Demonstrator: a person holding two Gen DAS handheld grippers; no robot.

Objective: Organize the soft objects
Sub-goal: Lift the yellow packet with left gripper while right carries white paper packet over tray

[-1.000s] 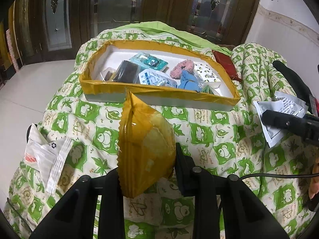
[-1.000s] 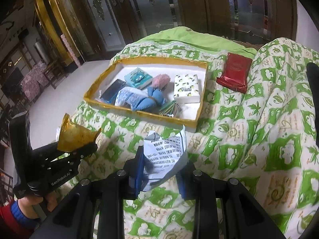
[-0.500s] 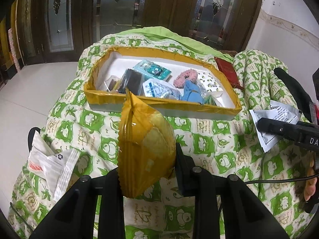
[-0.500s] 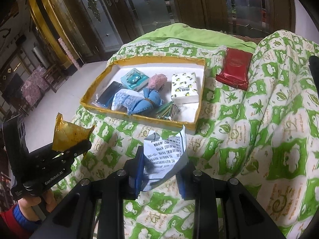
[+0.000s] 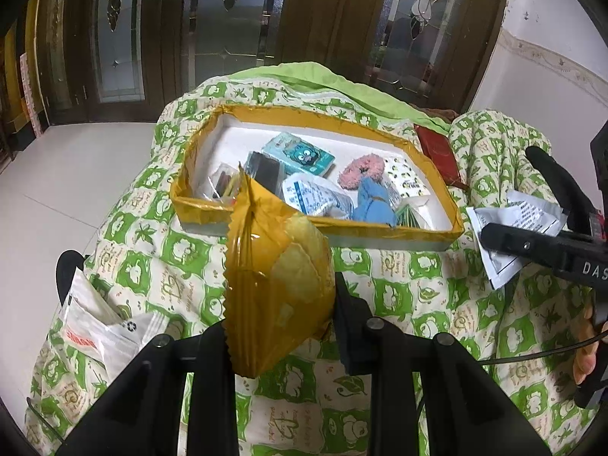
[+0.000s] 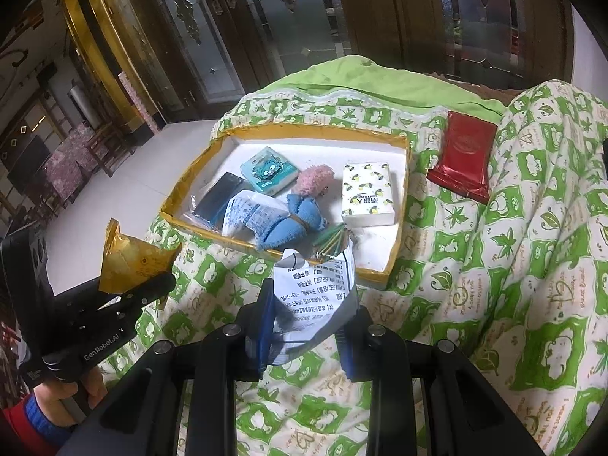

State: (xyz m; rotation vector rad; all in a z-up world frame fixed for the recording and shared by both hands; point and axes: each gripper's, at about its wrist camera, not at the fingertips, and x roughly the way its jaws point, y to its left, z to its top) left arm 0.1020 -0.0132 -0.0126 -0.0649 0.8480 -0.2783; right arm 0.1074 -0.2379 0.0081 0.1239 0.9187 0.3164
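A yellow snack pack (image 5: 273,277) is pinched by the left gripper (image 5: 279,315), held above the quilt (image 5: 399,277) at 6 o'clock of the tray (image 5: 266,224). A white sachet (image 6: 315,296) is clamped by the right gripper (image 6: 307,326), just short of the tray's near rim. A red packet (image 6: 463,159) is seen at 2 o'clock, beside the tray.

One shallow white tray with yellow-taped rim (image 6: 401,205). Inside it, counted: one teal cartoon-print tissue pack (image 6: 269,170), one white lemon-print tissue pack (image 6: 366,194), one pink fuzzy ring (image 6: 313,181), one tied blue cloth bundle (image 6: 292,224), one dark flat packet (image 6: 218,199), one white blue-printed pouch (image 6: 252,217), one bunch of green sticks (image 6: 331,242); possibly one more small clear bag (image 5: 222,182), partly hidden. Outside it: one red foil packet (image 6: 461,156), one amber snack packet (image 5: 271,281), one white printed sachet (image 6: 315,296), one white red-lettered wrapper (image 5: 100,332).
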